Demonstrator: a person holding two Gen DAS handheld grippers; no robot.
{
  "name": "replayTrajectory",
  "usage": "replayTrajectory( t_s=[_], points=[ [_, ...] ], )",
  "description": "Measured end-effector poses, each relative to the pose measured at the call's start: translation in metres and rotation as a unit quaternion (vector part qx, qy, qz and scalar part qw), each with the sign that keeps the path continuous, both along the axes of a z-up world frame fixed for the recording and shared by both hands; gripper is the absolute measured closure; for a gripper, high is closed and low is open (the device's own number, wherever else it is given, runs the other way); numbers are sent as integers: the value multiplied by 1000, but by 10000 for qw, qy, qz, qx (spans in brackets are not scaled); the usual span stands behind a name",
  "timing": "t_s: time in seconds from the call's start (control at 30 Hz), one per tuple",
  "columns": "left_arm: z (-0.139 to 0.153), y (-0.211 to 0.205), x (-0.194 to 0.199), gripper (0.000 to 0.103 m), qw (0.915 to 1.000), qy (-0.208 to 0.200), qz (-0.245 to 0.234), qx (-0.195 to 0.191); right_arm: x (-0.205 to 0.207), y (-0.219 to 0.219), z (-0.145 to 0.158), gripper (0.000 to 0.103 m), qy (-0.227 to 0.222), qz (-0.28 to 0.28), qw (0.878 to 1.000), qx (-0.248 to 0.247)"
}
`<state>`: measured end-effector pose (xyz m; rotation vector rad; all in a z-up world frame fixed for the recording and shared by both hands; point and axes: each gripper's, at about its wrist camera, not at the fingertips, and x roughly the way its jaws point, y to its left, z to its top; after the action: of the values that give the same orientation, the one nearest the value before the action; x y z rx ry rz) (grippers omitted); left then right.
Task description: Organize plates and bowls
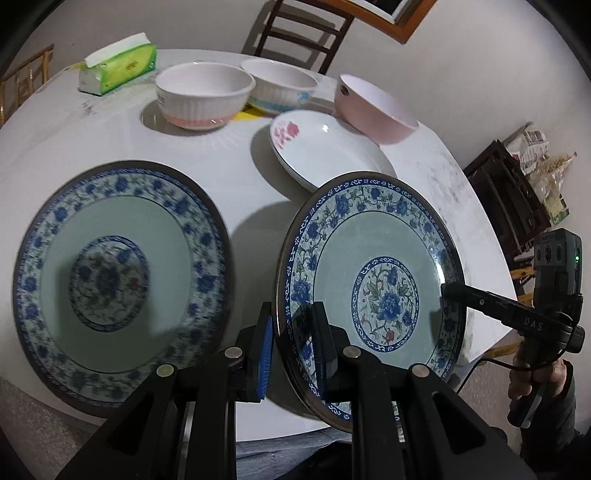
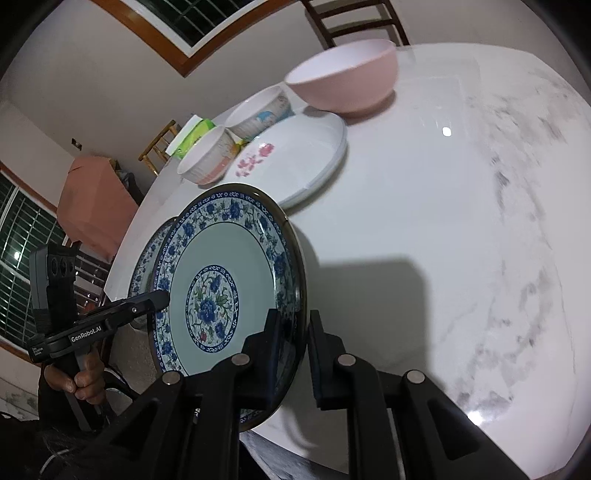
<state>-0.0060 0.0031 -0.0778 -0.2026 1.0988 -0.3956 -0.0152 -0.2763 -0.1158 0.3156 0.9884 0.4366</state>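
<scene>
A blue-flowered plate (image 1: 369,258) (image 2: 229,251) hangs tilted above the table's near edge, held on both sides. My left gripper (image 1: 291,325) (image 2: 160,295) is shut on its left rim. On the opposite rim my right gripper (image 2: 295,325) (image 1: 448,291) is also shut. A second plate of the same pattern (image 1: 110,273) (image 2: 146,258) lies flat on the table to the left, partly hidden behind the held one in the right wrist view. Farther back are a white plate with pink flowers (image 1: 325,151) (image 2: 303,158) and a pink bowl (image 1: 373,107) (image 2: 347,77) at its far rim.
A ribbed white bowl with a pink base (image 1: 205,96) (image 2: 207,158) and a white bowl with a blue band (image 1: 280,86) (image 2: 258,110) stand at the back of the white table (image 1: 221,155). A green tissue pack (image 1: 118,64) lies far left. A dark chair (image 1: 299,33) stands behind.
</scene>
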Motion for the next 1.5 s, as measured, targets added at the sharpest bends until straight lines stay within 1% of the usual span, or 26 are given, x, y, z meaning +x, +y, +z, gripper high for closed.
replayTrajectory(
  t_s=[0.2, 0.4, 0.53, 0.63, 0.8, 0.97, 1.23, 1.43, 1.5],
  points=[
    [17, 32, 1, 87, 9994, -187, 275, 28, 16, 36, 14, 88, -121, 245, 9996, -25],
    [36, 77, 5, 87, 9969, -416, 649, 135, 33, 87, 27, 88, -212, 547, 9983, 24],
    [43, 112, 6, 87, 9942, -490, 926, 245, 43, 122, 28, 88, -198, 720, 9972, 22],
    [44, 132, 6, 87, 9920, -500, 1111, 322, 52, 148, 25, 88, -121, 839, 9964, 25],
    [34, 164, 6, 86, 9879, -378, 1450, 391, 66, 182, 13, 88, 92, 980, 9951, -25],
    [20, 179, 8, 86, 9862, -217, 1601, 367, 73, 200, 5, 88, 219, 1007, 9946, -116],
    [2, 189, 16, 85, 9854, -19, 1675, 311, 80, 213, -8, 87, 431, 923, 9945, -255],
    [-7, 190, 20, 84, 9852, 60, 1684, 306, 79, 219, -9, 85, 380, 909, 9942, -441],
    [-8, 189, 21, 84, 9849, 31, 1692, 363, 79, 222, -8, 85, 351, 916, 9939, -505]
  ],
)
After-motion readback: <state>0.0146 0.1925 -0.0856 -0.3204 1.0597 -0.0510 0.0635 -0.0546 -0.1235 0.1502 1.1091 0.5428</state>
